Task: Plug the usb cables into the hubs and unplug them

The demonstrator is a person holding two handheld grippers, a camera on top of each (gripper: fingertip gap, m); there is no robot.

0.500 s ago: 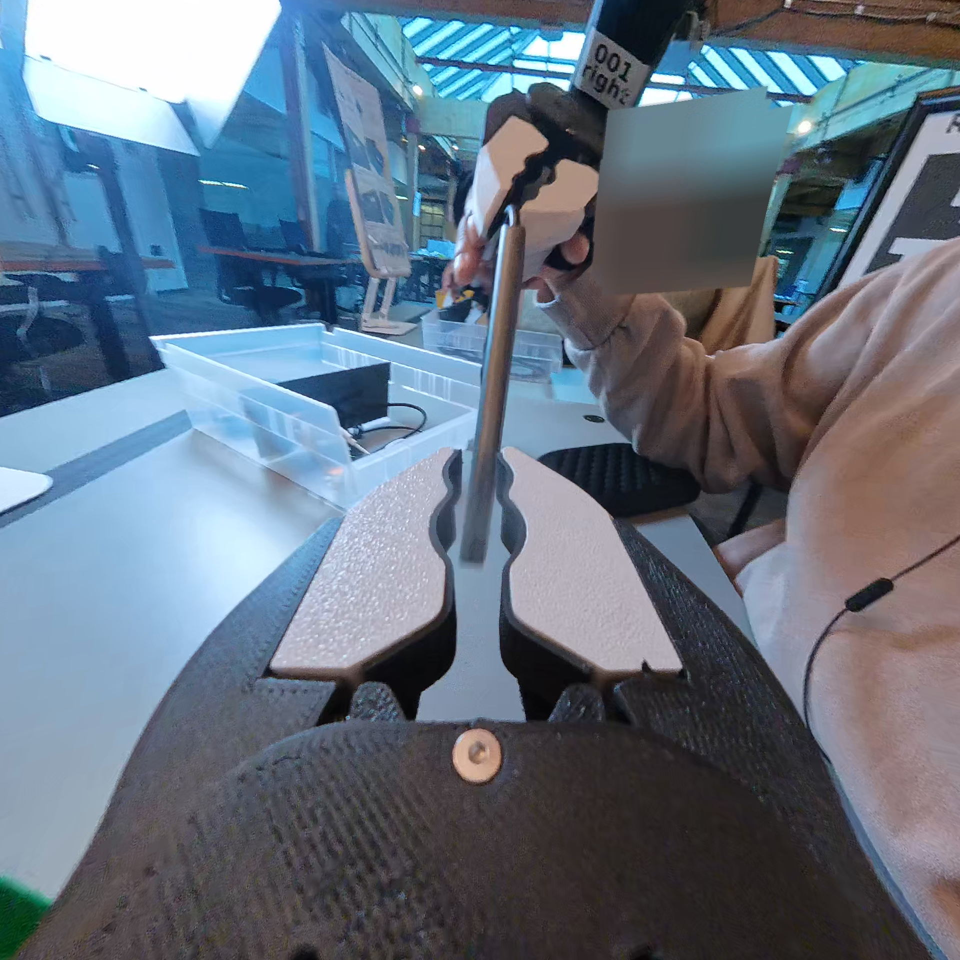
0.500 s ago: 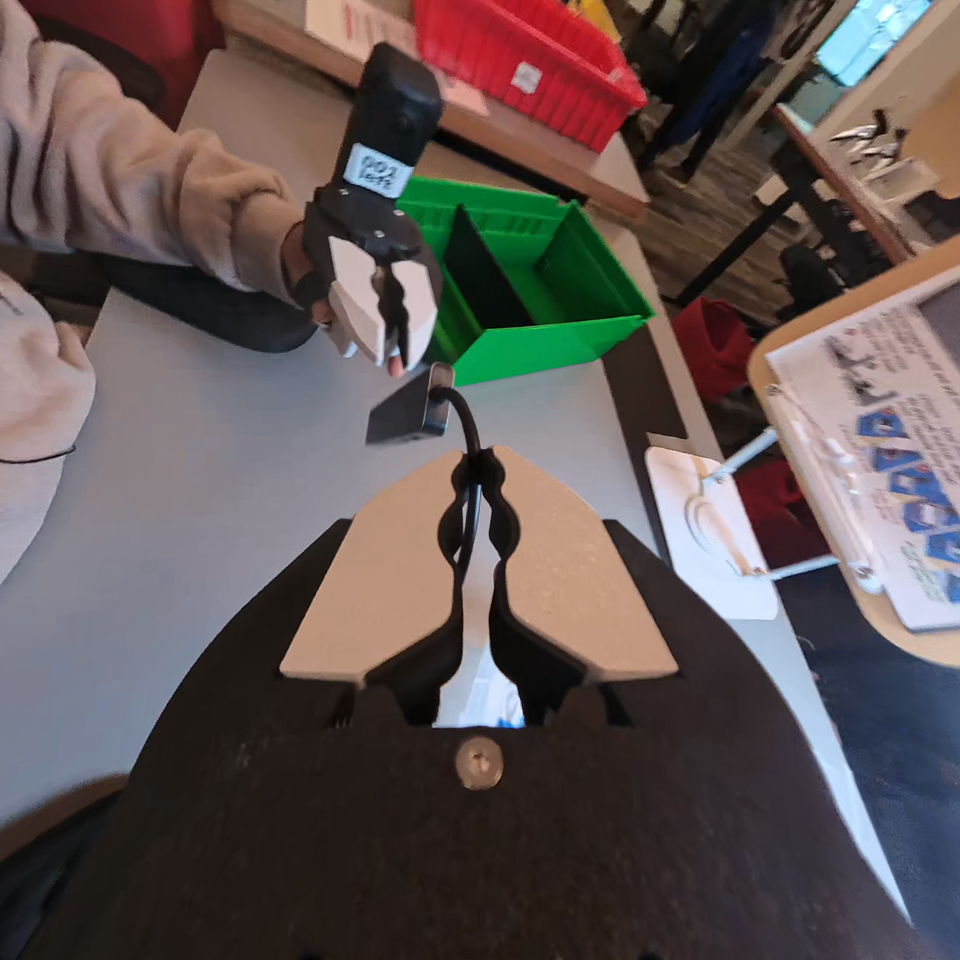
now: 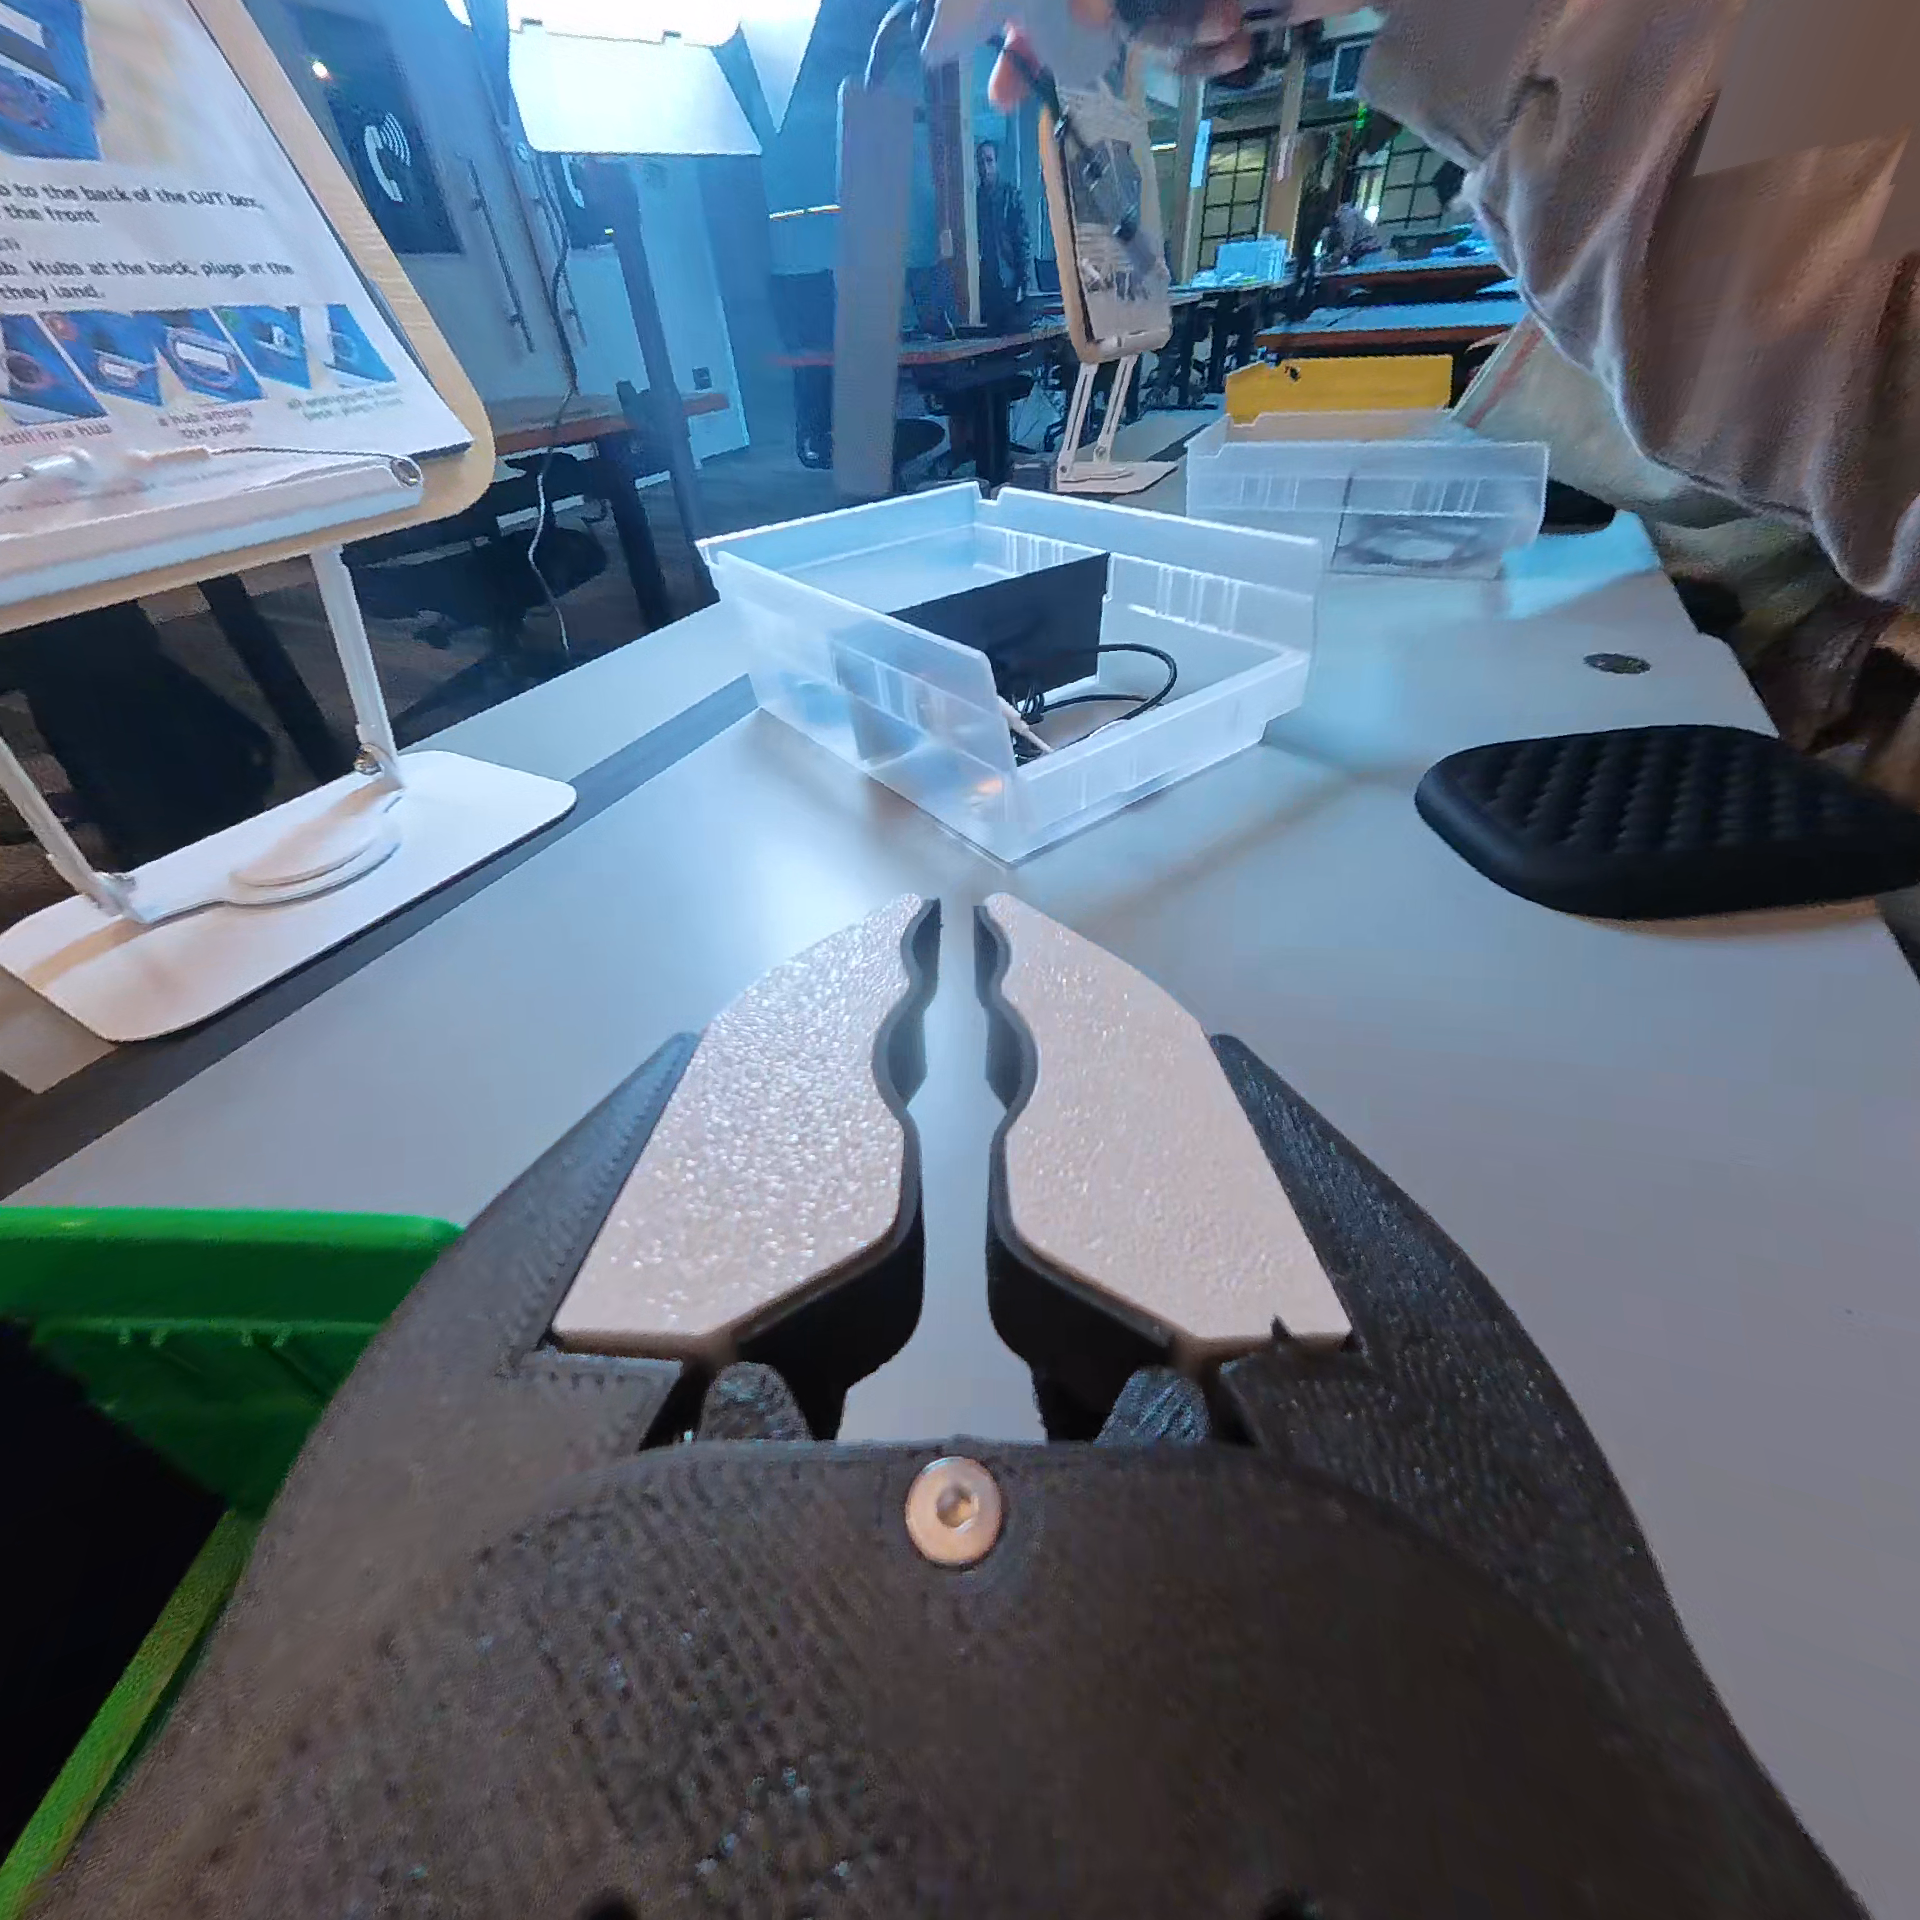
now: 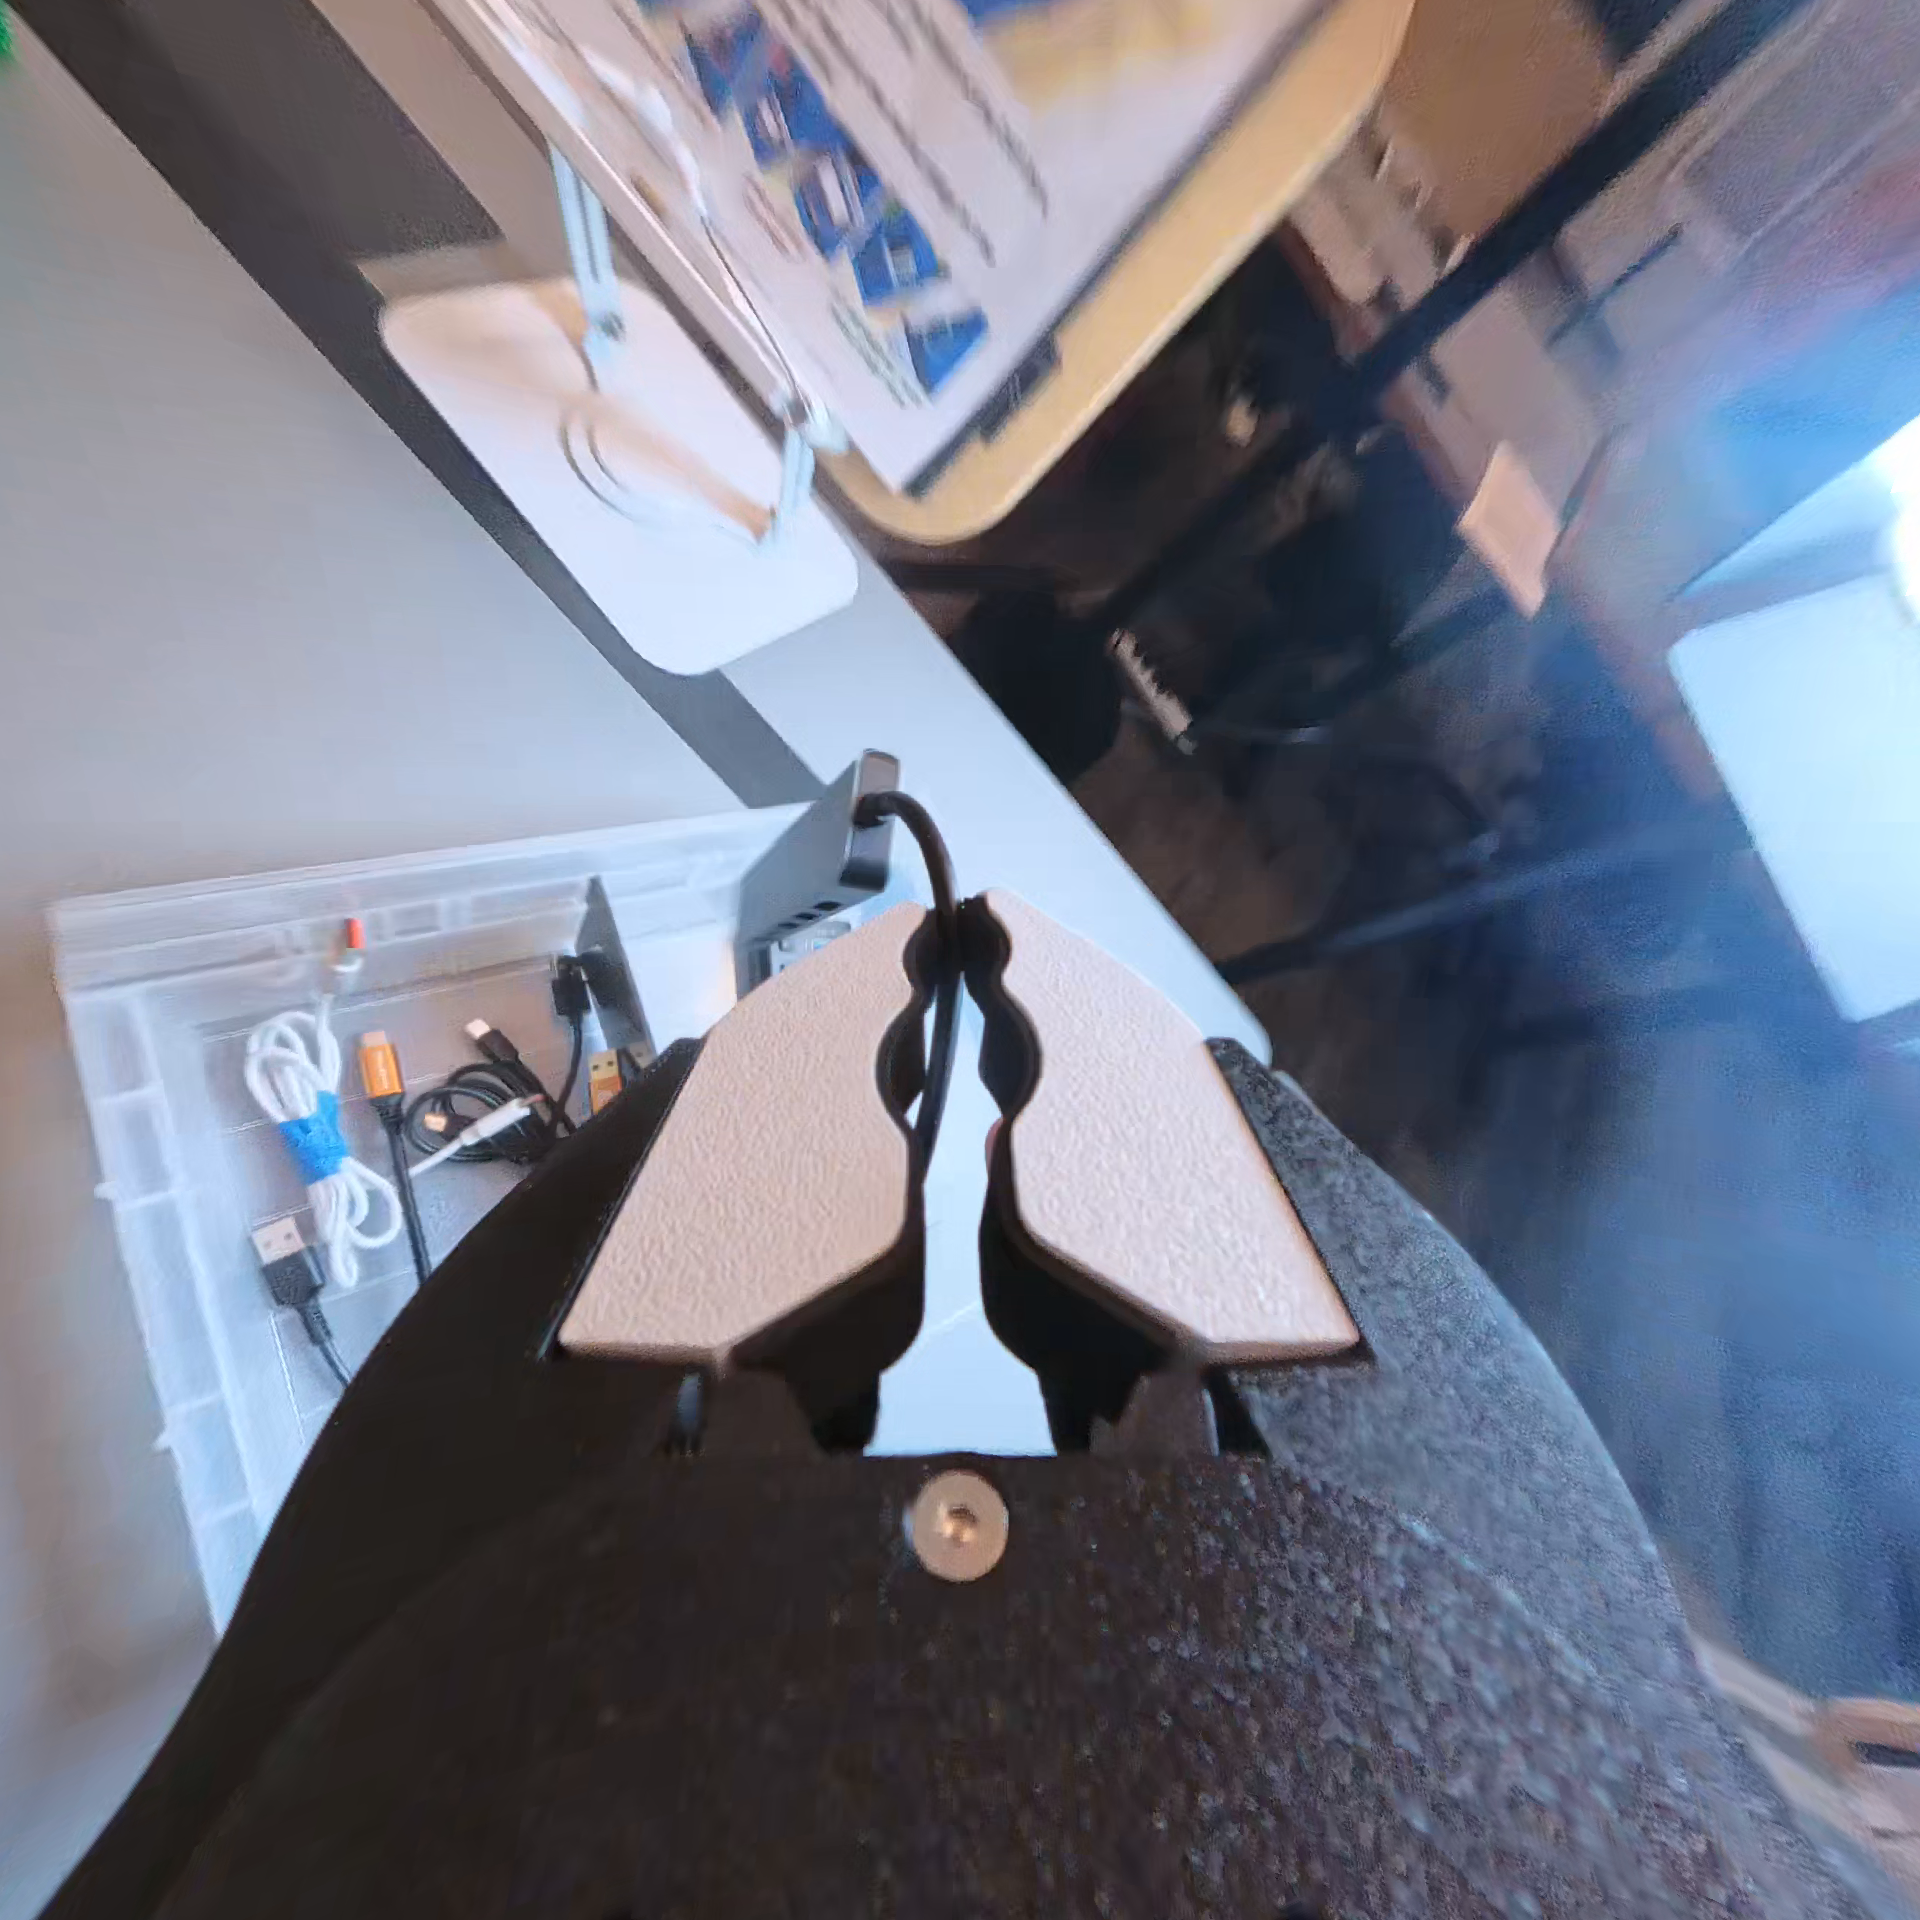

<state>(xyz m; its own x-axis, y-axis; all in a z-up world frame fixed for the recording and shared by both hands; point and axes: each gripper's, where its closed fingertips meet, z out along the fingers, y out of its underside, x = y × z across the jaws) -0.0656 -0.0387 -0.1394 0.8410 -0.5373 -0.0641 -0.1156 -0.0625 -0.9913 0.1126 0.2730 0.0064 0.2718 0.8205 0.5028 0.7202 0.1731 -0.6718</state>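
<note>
My right gripper (image 4: 956, 906) is shut on the black cable (image 4: 928, 862) of a dark grey hub (image 4: 821, 868). The hub hangs just past the fingertips, over the far corner of a clear bin (image 4: 135, 1039). In that bin lie several cables: a coiled white cable with a blue tie (image 4: 312, 1127), orange-ended plugs (image 4: 379, 1070) and a black USB plug (image 4: 283, 1252). My left gripper (image 3: 957, 916) is low over the grey table (image 3: 1455, 1143), its jaws nearly together with nothing between them. It points at the clear bin (image 3: 1143, 774), which holds a black divider (image 3: 1029, 613).
A green bin (image 3: 208, 1309) is at my left gripper's lower left. A white stand with an instruction board (image 3: 281, 831) stands at the left; it also shows in the right wrist view (image 4: 623, 499). A black pad (image 3: 1662, 821) and a sleeve (image 3: 1714, 260) are at the right. The grippers' ends are close to 40 cm from one another. The black USB plug (image 4: 283, 1252) is about equally far from each gripper, around 30 cm.
My left gripper no longer holds the hub and has swung down towards the table beside the green bin. My right gripper has carried the hub by its cable over the clear bin.
</note>
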